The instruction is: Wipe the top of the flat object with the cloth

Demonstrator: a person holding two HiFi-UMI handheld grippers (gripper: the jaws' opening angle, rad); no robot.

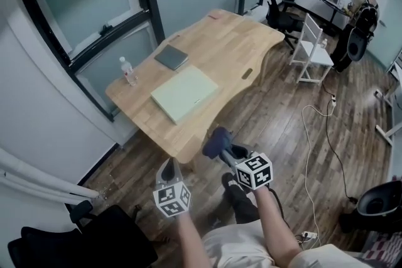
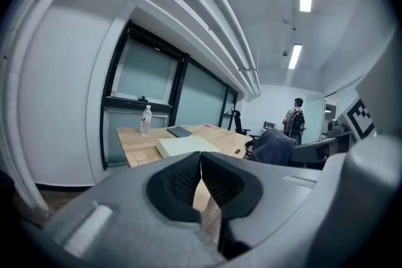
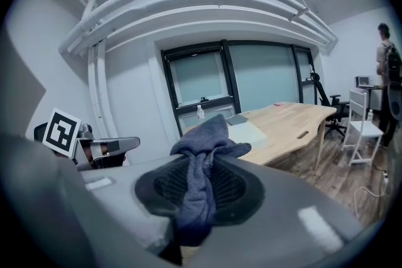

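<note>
The left claw (image 1: 168, 167) is closed on nothing. The right claw (image 1: 225, 150) grips the blue cloth (image 1: 215, 141) and looks slightly nearer the work. The pale pad (image 1: 184, 93) lies ahead and a little left of it, at the table's (image 1: 245, 41) near end, well apart from both claws, with its long axis along the table's length. The wood around it is bare. A bottle (image 1: 129, 71) stands by the left edge, with a grey laptop (image 1: 171, 57) beyond. It is an office with a wood floor (image 1: 282, 122).

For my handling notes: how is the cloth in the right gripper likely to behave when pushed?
Probably floppy: the cloth bunches and droops from the shut right gripper. Likely light, since that one pinch carries it. Pushed, it may crumple rather than slide flat.
</note>
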